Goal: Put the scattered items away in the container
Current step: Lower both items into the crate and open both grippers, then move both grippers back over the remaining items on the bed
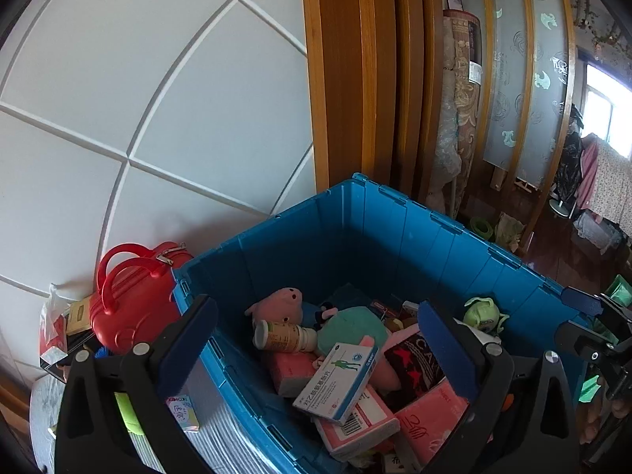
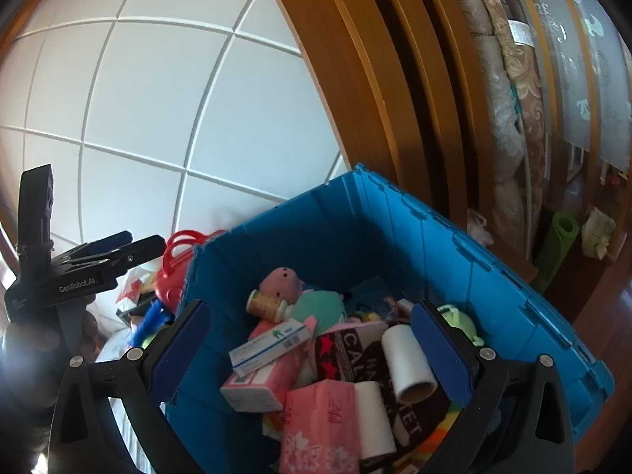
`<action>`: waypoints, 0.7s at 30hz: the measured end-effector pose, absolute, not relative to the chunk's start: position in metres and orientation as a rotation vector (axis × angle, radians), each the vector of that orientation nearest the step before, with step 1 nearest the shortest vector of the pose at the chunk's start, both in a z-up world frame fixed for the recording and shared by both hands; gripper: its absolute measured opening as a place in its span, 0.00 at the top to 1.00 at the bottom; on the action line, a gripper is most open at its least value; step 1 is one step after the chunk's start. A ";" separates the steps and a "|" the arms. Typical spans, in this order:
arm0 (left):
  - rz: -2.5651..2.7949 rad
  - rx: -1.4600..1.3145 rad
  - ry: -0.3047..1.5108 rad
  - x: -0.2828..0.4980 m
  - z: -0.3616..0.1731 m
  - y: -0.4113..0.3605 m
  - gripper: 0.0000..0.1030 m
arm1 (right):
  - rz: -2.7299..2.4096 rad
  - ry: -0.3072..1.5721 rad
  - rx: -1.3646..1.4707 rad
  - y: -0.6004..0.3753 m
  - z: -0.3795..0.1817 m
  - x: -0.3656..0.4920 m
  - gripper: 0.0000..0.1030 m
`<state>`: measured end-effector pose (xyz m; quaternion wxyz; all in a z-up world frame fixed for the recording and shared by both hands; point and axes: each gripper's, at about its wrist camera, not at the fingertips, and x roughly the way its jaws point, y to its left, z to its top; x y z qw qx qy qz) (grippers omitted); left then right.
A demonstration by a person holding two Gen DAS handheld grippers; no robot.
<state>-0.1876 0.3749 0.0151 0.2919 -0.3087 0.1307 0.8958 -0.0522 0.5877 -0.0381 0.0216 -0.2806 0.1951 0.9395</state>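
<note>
A blue plastic crate (image 1: 414, 229) (image 2: 493, 288) holds several items: a pink pig plush (image 1: 278, 304) (image 2: 282, 278), a pill bottle (image 1: 282, 335) (image 2: 266, 304), a white-and-blue medicine box (image 1: 335, 381) (image 2: 272, 345), pink tissue packs (image 1: 430, 418) (image 2: 320, 422), a teal plush (image 1: 351, 330) and white paper rolls (image 2: 407, 361). My left gripper (image 1: 318, 351) is open and empty above the crate. My right gripper (image 2: 308, 349) is open and empty above the crate. The left gripper also shows at the left of the right wrist view (image 2: 118, 251).
A red handbag (image 1: 130, 296) (image 2: 173, 268) and small boxes lie left of the crate against the white panelled wall (image 1: 138, 98). A small packet (image 1: 183, 412) lies by the crate's left side. Wooden door frame (image 1: 347, 79), rolled rug (image 1: 458, 98) and green mat (image 2: 559, 249) stand behind.
</note>
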 end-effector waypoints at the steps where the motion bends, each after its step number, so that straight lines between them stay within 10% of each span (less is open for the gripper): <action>1: 2.391 -0.818 0.354 -0.186 0.015 0.371 0.00 | 2.912 0.606 -0.880 0.587 -0.039 -0.052 0.00; 21: 2.509 -0.820 0.316 -0.163 0.014 0.252 0.00 | 3.036 0.542 -0.923 0.494 -0.028 -0.057 0.00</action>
